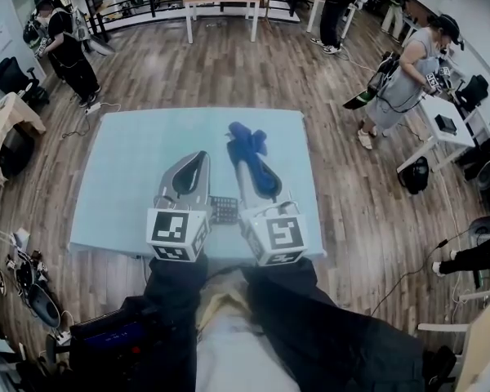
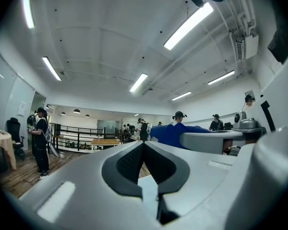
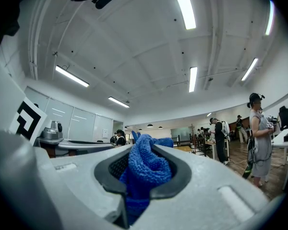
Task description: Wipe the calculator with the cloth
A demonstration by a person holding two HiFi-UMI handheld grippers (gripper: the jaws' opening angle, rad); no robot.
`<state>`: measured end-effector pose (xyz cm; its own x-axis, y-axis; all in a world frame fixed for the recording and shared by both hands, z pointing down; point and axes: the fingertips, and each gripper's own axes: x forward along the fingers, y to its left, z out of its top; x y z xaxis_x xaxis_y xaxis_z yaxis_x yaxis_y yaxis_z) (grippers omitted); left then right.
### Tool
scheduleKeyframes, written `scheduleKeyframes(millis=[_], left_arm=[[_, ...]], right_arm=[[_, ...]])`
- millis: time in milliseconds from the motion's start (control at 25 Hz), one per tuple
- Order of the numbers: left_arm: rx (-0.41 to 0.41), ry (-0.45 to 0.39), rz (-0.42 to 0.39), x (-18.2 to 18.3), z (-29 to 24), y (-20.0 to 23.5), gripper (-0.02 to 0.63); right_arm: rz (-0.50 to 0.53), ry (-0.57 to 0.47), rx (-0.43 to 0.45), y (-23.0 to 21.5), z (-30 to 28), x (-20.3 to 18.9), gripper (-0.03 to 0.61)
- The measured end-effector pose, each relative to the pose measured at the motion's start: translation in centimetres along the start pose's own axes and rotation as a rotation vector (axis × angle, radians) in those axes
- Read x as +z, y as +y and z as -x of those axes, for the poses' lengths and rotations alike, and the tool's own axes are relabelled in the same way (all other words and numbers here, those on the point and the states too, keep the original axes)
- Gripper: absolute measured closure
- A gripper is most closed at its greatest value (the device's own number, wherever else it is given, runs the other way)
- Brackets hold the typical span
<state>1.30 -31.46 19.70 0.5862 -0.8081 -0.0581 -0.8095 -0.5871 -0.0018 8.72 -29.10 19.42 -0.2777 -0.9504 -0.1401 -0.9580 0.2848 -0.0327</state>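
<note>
The calculator (image 1: 223, 209) lies near the bench's (image 1: 114, 178) front edge, between my grippers. The right gripper (image 3: 145, 145) has its fingers clamped on the cloth (image 3: 146, 169). The left gripper (image 2: 144, 144) has its fingers closed on nothing. I'd bring the cloth down flat, wipe lightly, and steady the calculator with the left.

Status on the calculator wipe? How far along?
Done: the blue fuzzy cloth is clamped in the right gripper. In hand: nothing else; the left gripper is shut and empty. Left: the small dark calculator lies on the pale blue table between the grippers, with the cloth held clear of it, so the wipe itself seems outstanding.
</note>
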Motion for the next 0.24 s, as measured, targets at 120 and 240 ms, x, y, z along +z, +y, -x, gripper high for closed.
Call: scheduleKeyframes(millis=[120,240], left_arm=[[0.001,-0.001,0.002,-0.07,0.07,0.12,0.614],[0.004,0.002,0.006,-0.24,0.08,0.23,0.614]], right_arm=[[-0.001,0.005,0.000,0.02,0.00,-0.14,0.515],[-0.002,0.025,-0.005,-0.09,0.03,-0.35,0.515]])
